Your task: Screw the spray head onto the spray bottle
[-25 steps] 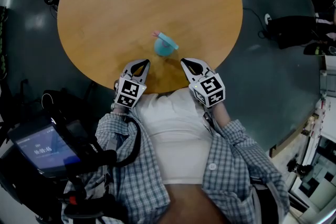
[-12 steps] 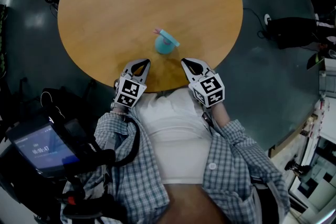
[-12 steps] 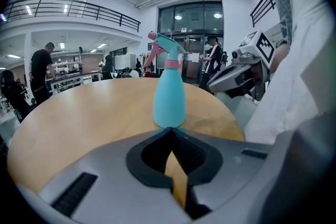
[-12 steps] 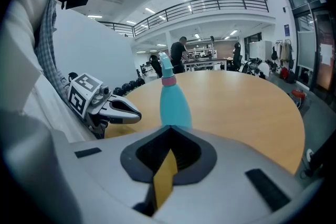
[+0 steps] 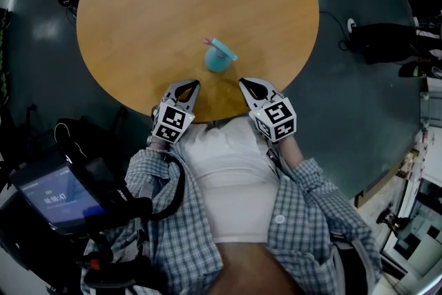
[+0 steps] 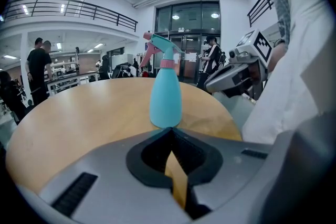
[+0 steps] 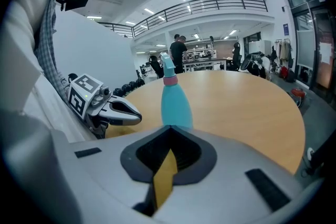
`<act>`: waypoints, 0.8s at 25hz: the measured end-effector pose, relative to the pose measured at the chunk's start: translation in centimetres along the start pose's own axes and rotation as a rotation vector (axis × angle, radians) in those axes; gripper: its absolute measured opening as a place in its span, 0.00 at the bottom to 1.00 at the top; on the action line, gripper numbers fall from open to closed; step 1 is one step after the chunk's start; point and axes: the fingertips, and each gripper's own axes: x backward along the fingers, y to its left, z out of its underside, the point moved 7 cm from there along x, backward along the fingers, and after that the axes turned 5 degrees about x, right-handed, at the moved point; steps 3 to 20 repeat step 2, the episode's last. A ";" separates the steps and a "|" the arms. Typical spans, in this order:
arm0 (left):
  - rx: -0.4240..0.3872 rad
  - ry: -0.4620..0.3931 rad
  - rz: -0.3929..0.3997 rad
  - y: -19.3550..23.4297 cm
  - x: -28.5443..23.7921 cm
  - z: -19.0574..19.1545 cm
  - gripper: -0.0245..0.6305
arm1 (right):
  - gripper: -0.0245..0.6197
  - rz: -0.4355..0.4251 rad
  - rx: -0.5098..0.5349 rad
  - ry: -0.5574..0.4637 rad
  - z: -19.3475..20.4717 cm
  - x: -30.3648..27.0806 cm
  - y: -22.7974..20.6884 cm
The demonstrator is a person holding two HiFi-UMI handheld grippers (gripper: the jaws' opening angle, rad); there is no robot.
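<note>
Dark grey floor surrounds a round wooden table; a balconied hall with ceiling lights shows in both gripper views, with people standing far off.

Person at near rim of table, checked shirt open over white top. One tool in each hand.

Change against earlier frames: none of note. Bottle and both tools sit in the same places. The head view alone has drifted a touch, and the reading on the small screen at lower left differs.

Left tool: over the near rim, tilted down toward the table, jaws closed tip to tip, nothing between them.

Right tool: just beside it, same tilt, jaws likewise closed and empty. Each tool shows in the other's gripper view, apart from the bottle.

Spray bottle: upright on the table near the front rim, ahead of both tools and between their lines, touching neither. Body teal, smooth, tapering up to the neck.

Spray head: teal, seated on the neck. Pink collar below it, pink trigger at one side. How tight it sits: cannot tell.
</note>
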 end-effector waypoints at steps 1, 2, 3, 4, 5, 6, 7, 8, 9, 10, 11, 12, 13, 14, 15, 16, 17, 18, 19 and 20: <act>0.000 0.000 0.000 0.0 0.1 -0.1 0.04 | 0.03 -0.003 0.001 -0.002 -0.1 0.0 0.1; 0.000 0.001 0.000 0.1 0.2 -0.1 0.04 | 0.03 -0.005 0.001 -0.004 -0.1 0.0 0.2; 0.000 0.001 0.000 0.1 0.2 -0.1 0.04 | 0.03 -0.005 0.001 -0.004 -0.1 0.0 0.2; 0.000 0.001 0.000 0.1 0.2 -0.1 0.04 | 0.03 -0.005 0.001 -0.004 -0.1 0.0 0.2; 0.000 0.001 0.000 0.1 0.2 -0.1 0.04 | 0.03 -0.005 0.001 -0.004 -0.1 0.0 0.2; 0.000 0.001 0.000 0.1 0.2 -0.1 0.04 | 0.03 -0.005 0.001 -0.004 -0.1 0.0 0.2; 0.000 0.001 0.000 0.1 0.2 -0.1 0.04 | 0.03 -0.005 0.001 -0.004 -0.1 0.0 0.2; 0.000 0.001 0.000 0.1 0.2 -0.1 0.04 | 0.03 -0.005 0.001 -0.004 -0.1 0.0 0.2; 0.000 0.001 0.000 0.1 0.2 -0.1 0.04 | 0.03 -0.005 0.001 -0.004 -0.1 0.0 0.2; 0.000 0.001 0.000 0.1 0.2 -0.1 0.04 | 0.03 -0.005 0.001 -0.004 -0.1 0.0 0.2; 0.000 0.001 0.000 0.1 0.2 -0.1 0.04 | 0.03 -0.005 0.001 -0.004 -0.1 0.0 0.2; 0.000 0.001 0.000 0.1 0.2 -0.1 0.04 | 0.03 -0.005 0.001 -0.004 -0.1 0.0 0.2; 0.000 0.001 0.000 0.1 0.2 -0.1 0.04 | 0.03 -0.005 0.001 -0.004 -0.1 0.0 0.2; 0.000 0.001 0.000 0.1 0.2 -0.1 0.04 | 0.03 -0.005 0.001 -0.004 -0.1 0.0 0.2; 0.000 0.001 0.000 0.1 0.2 -0.1 0.04 | 0.03 -0.005 0.001 -0.004 -0.1 0.0 0.2; 0.000 0.001 0.000 0.1 0.2 -0.1 0.04 | 0.03 -0.005 0.001 -0.004 -0.1 0.0 0.2; 0.000 0.001 0.000 0.1 0.2 -0.1 0.04 | 0.03 -0.005 0.001 -0.004 -0.1 0.0 0.2; 0.000 0.001 0.000 0.1 0.2 -0.1 0.04 | 0.03 -0.005 0.001 -0.004 -0.1 0.0 0.2; 0.000 0.001 0.000 0.1 0.2 -0.1 0.04 | 0.03 -0.005 0.001 -0.004 -0.1 0.0 0.2; 0.000 0.001 0.000 0.1 0.2 -0.1 0.04 | 0.03 -0.005 0.001 -0.004 -0.1 0.0 0.2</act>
